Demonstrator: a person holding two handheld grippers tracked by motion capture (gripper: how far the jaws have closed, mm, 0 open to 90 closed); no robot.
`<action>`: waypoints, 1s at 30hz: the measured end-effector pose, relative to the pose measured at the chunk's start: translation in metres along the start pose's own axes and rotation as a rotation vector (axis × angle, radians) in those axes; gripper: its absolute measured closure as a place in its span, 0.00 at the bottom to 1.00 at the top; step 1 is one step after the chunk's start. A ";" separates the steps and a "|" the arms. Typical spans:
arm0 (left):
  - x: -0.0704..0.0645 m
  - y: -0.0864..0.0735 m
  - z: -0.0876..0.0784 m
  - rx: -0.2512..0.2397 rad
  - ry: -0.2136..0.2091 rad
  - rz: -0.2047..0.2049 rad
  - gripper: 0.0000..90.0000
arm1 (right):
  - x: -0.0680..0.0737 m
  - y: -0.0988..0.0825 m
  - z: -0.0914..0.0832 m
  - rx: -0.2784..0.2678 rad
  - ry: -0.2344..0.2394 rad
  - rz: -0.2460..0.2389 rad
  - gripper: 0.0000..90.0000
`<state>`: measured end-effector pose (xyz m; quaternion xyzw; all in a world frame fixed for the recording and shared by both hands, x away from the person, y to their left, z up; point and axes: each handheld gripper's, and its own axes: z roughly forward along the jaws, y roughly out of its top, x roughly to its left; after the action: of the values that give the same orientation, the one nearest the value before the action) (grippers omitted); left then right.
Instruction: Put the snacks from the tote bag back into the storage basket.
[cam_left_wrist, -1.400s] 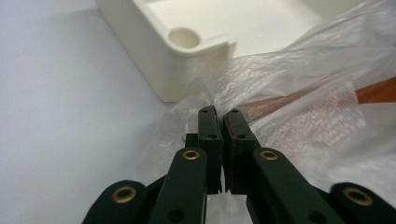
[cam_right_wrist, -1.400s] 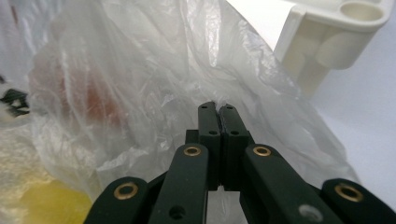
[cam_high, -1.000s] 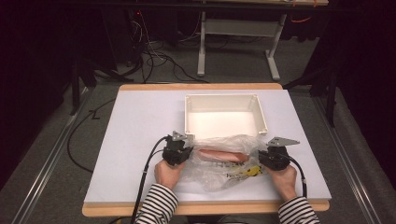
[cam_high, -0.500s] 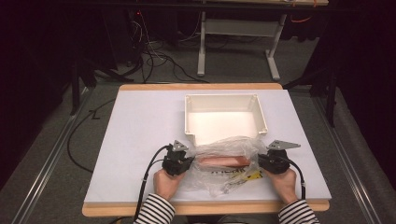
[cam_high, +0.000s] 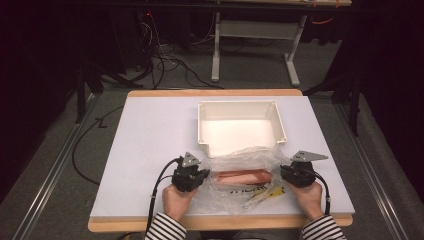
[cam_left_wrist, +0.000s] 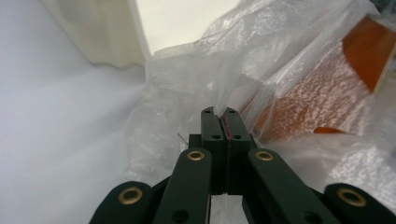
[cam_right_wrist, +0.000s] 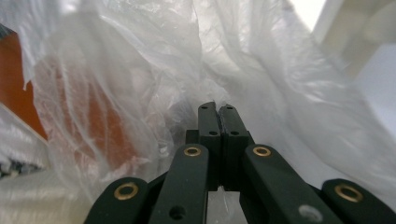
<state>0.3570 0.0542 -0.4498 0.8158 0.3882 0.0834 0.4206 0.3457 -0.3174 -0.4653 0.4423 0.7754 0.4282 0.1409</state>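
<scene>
Jaws pressed together, my left gripper (cam_left_wrist: 218, 112) is pinching the plastic bag (cam_high: 240, 175) at its left edge; my right gripper (cam_right_wrist: 218, 108) is pinching its right edge. It's lying just before the white bin (cam_high: 240, 107).

Thin, crinkled, glossy clear plastic bag (cam_left_wrist: 187, 93) is bunching ahead of each matt black claw; beyond, smooth cream plastic bin (cam_high: 241, 122).
</scene>
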 end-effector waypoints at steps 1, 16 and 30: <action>0.002 0.001 0.001 -0.008 0.006 -0.005 1.00 | -0.001 0.001 0.000 -0.010 -0.002 0.000 1.00; 0.024 -0.014 0.028 0.012 0.051 -0.091 1.00 | -0.020 -0.007 0.009 0.056 -0.057 0.069 1.00; 0.017 -0.019 0.028 -0.033 0.108 -0.025 0.86 | -0.016 -0.005 -0.019 -0.024 -0.077 0.062 0.75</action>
<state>0.3709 0.0556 -0.4853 0.7981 0.4190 0.1287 0.4135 0.3401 -0.3417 -0.4607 0.4804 0.7502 0.4243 0.1626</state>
